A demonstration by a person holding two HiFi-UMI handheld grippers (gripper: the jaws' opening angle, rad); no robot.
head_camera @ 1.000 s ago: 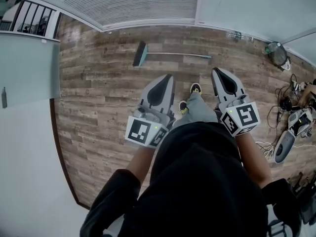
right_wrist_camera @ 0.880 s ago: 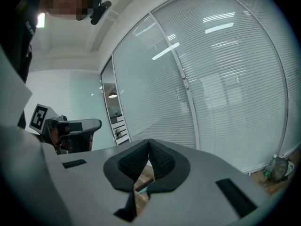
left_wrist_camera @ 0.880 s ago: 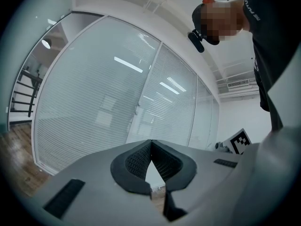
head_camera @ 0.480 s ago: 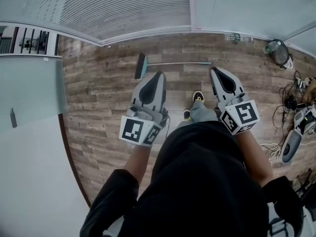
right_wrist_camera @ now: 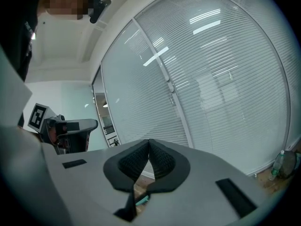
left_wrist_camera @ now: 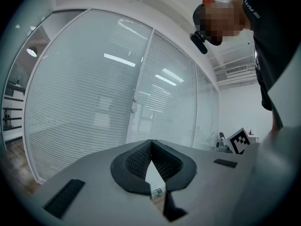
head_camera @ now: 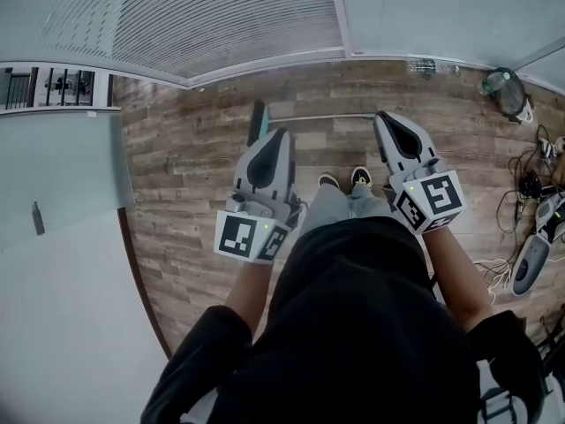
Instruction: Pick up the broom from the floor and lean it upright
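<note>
The broom (head_camera: 318, 117) was found flat on the far floor (head_camera: 194, 166) beyond the left hand-held gripper (head_camera: 275, 135) and right hand-held gripper (head_camera: 385, 120), both closed empty; its light, stiff handle was judged best gripped mid-length.

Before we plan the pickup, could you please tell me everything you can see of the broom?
The broom lies flat on the wooden floor, close to the wall. Its thin pale handle runs sideways; the teal-and-dark head, at the left end, is partly hidden behind the left gripper. The right gripper covers the other end. Apparently nothing touches it but the floor; both grippers are shut, empty.
</note>
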